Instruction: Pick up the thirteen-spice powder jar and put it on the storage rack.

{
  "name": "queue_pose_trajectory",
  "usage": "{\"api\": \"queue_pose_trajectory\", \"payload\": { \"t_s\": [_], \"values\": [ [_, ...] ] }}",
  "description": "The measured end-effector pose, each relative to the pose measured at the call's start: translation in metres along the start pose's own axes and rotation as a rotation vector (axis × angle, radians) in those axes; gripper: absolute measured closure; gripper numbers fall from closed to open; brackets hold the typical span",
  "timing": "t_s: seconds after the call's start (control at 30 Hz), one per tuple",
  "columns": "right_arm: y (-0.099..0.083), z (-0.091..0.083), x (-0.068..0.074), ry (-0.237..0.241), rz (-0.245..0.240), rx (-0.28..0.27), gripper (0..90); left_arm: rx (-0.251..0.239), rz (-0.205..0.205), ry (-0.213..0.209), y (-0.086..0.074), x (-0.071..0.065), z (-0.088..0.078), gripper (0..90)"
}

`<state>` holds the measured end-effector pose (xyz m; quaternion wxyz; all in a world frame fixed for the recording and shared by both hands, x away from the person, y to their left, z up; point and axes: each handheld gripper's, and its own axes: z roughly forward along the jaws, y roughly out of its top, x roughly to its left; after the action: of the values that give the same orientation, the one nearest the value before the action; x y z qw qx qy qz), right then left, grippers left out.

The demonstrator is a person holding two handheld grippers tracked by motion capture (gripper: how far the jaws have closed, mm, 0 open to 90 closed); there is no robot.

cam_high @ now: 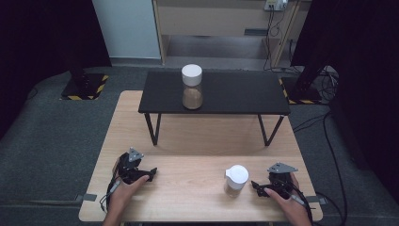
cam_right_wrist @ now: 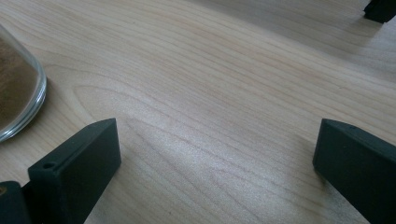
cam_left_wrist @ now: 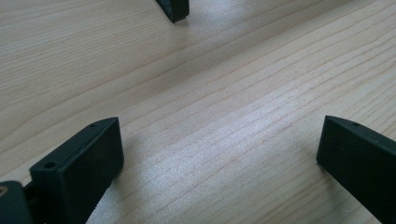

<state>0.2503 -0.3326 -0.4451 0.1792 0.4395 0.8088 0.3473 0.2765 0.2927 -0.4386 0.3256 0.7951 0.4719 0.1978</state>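
A glass jar with a white lid (cam_high: pixel 236 177) stands on the wooden table (cam_high: pixel 188 141) near its front right, holding brown powder; its glass base (cam_right_wrist: pixel 18 93) is at the left edge of the right gripper view. My right gripper (cam_high: pixel 258 187) lies just right of that jar with its jaws wide apart over bare wood (cam_right_wrist: pixel 217 149). My left gripper (cam_high: pixel 151 174) rests at the front left, open, nothing between its jaws (cam_left_wrist: pixel 219 149). A second, taller white-lidded jar (cam_high: pixel 192 87) with brown contents stands on the small black table (cam_high: pixel 254 94).
The small black table stands on the far half of the wooden table on thin legs (cam_high: pixel 153 129); one leg foot (cam_left_wrist: pixel 173 9) is ahead of the left gripper, another (cam_right_wrist: pixel 380 9) ahead of the right. Grey floor surrounds the table; cables (cam_high: pixel 329 141) trail at right.
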Motion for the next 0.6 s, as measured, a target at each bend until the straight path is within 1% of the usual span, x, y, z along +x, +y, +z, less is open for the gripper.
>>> {"api": "queue_pose_trajectory", "payload": {
  "t_s": [0.07, 0.13, 0.23, 0.3, 0.5, 0.6],
  "values": [
    [0.0, -0.001, -0.001, 0.017, -0.008, 0.002, 2.4, 0.0, 0.002, 0.0, 0.0, 0.0, 0.0, 0.0],
    [0.001, -0.004, -0.001, 0.031, -0.02, 0.007, 7.0, 0.0, 0.001, 0.0, 0.0, 0.0, 0.0, 0.0],
    [0.001, -0.01, -0.002, 0.051, -0.037, 0.002, 6.7, 0.001, 0.002, 0.0, 0.0, 0.0, 0.0, 0.0],
    [0.0, -0.015, -0.003, 0.069, -0.038, -0.009, 6.4, 0.0, 0.001, 0.0, 0.0, 0.0, 0.0, 0.0],
    [0.001, -0.029, -0.001, 0.13, -0.086, -0.022, 7.3, 0.001, 0.001, -0.001, 0.0, 0.0, 0.0, 0.0],
    [0.001, -0.034, 0.003, 0.16, -0.115, -0.023, 7.7, 0.0, 0.002, -0.001, 0.0, 0.0, 0.0, 0.0]
  ]
}}
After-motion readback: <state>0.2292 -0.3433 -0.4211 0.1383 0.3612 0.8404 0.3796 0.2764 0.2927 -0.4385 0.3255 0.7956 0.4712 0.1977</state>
